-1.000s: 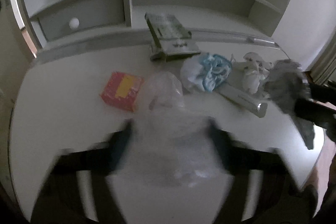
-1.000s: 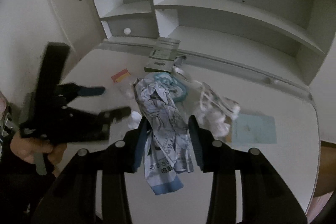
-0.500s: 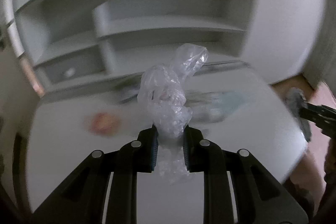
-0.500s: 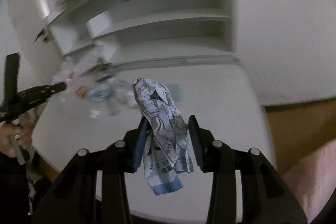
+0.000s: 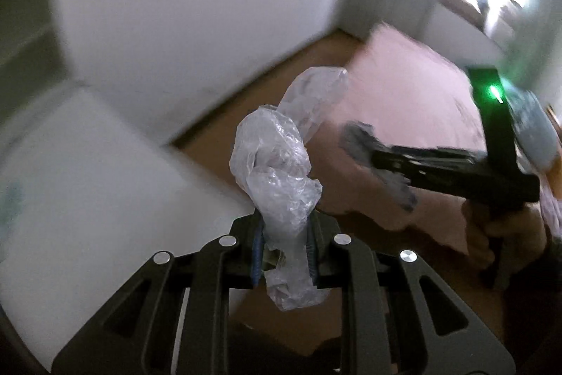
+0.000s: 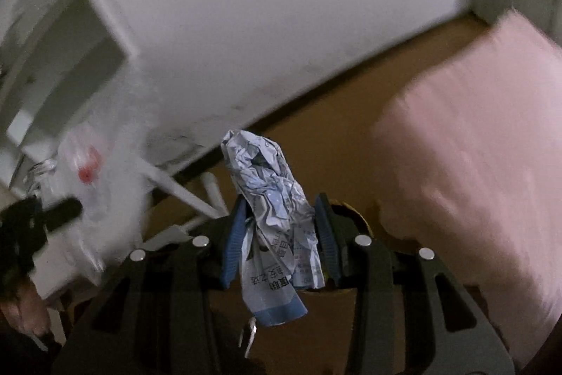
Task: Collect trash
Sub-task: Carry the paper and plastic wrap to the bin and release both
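Left gripper: we see our left gripper (image 5: 283, 250) with its fingers pinching a clear plastic bag (image 5: 277, 167); the blue pads press on the bag's lower part from both sides.
Clear plastic bag: crumpled, it rises from between the fingers toward 12 o'clock, its top leaning toward 1 o'clock, and a short tail hangs below the pads.
Right gripper: our right gripper (image 6: 281, 234) has its fingers closed on a crumpled newspaper (image 6: 270, 199), blue pads touching it left and right.
Crumpled newspaper: printed sheet, bunched upright above the pads, with a flatter printed end hanging toward 6 o'clock.
Right gripper from the left camera: at 3 o'clock we see it as a blurred black tool (image 5: 439, 167) with the grey paper at its tip and a green light above; a hand (image 5: 509, 234) grips its handle.
Left gripper from the right camera: at 9 o'clock, blurred, a black tip (image 6: 52, 209) with whitish plastic around it.
Surroundings: white wall (image 5: 196, 6) above, brown floor (image 6: 351, 115) beneath, a pink bed cover (image 6: 474, 164) toward 3 o'clock, a white desk (image 5: 87, 192) toward 8 o'clock in the left view.
Sharpness: both views are smeared.
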Demonstrator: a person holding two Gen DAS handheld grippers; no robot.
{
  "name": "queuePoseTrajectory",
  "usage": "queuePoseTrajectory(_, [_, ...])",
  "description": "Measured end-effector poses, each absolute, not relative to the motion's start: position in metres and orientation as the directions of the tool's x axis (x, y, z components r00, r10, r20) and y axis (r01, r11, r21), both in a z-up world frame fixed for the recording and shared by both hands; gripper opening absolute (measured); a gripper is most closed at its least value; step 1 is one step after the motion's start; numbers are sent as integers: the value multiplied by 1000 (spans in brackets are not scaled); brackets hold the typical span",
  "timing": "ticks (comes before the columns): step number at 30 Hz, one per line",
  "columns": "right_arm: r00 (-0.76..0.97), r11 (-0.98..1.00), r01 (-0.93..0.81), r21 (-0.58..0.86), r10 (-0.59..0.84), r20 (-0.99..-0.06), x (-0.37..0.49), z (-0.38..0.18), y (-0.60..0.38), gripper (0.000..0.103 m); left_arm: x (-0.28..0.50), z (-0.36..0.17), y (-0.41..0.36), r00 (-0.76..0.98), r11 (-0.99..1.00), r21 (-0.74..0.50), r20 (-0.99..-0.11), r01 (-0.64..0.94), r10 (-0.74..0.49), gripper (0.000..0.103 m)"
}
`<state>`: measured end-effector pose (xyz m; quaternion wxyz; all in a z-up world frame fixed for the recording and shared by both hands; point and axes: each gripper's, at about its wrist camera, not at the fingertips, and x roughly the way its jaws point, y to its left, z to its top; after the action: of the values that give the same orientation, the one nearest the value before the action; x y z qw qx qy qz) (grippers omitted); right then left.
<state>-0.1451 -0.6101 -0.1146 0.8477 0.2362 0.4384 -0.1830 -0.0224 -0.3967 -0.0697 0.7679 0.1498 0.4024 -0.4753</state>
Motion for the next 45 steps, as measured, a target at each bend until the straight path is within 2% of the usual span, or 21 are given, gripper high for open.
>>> queuePoseTrajectory(5, [448,758,601,252,-58,-892,-165,-185,-649,40,-36,-153,-465,107,432,-148,-853,889,-511,19])
queuePoseTrajectory(11, [352,726,635,263,30,-936,-154,-261,-664,40,-11,-241,-501,79,467,-132,-911,874,-405,19])
queuePoseTrajectory(17, [289,715,645,271,100,-952,-134,-314,-668,40,5,-295,-514,62,528,-137,-938,838,-341,20])
queuePoseTrajectory(21, [286,710,646,280,114,-951,-125,-320,-667,40,12,-305,-509,55,541,-140,-943,830,-328,20])
queuePoseTrajectory(23, [289,712,643,282,116,-950,-120,-320,-668,40,14,-304,-510,52,535,-145,-940,832,-336,22])
queuePoseTrajectory(25, [290,720,635,279,112,-950,-116,-317,-667,41,16,-300,-511,60,530,-139,-938,837,-341,32])
queuePoseTrajectory(27, [293,729,628,272,102,-951,-116,-311,-665,42,13,-295,-509,65,525,-140,-933,839,-353,59])
queuePoseTrajectory(28, [297,731,626,271,98,-950,-114,-308,-664,46,12,-291,-510,72,518,-136,-930,844,-361,64])
queuePoseTrajectory(29, [302,733,622,273,97,-948,-114,-304,-665,56,12,-289,-514,81,516,-128,-928,847,-363,69])
queuePoseTrajectory(31, [312,741,618,262,74,-947,-117,-293,-666,62,9,-281,-518,96,504,-114,-923,856,-372,69])
queuePoseTrajectory(34, [332,736,622,266,59,-941,-123,-278,-667,62,3,-266,-521,93,491,-120,-918,863,-386,70])
queuePoseTrajectory(36, [346,737,624,259,37,-938,-133,-261,-668,63,-5,-249,-521,96,471,-122,-906,874,-412,79])
queuePoseTrajectory(38, [358,741,628,239,-3,-934,-143,-241,-668,67,-20,-224,-520,123,441,-96,-888,892,-442,84])
queuePoseTrajectory(43, [437,783,599,168,-144,-888,-172,-147,-649,80,-57,-151,-496,133,366,-86,-835,927,-534,93])
queuePoseTrajectory(45, [494,811,565,153,-184,-850,-170,-109,-633,85,-60,-112,-469,117,376,-131,-814,917,-569,94])
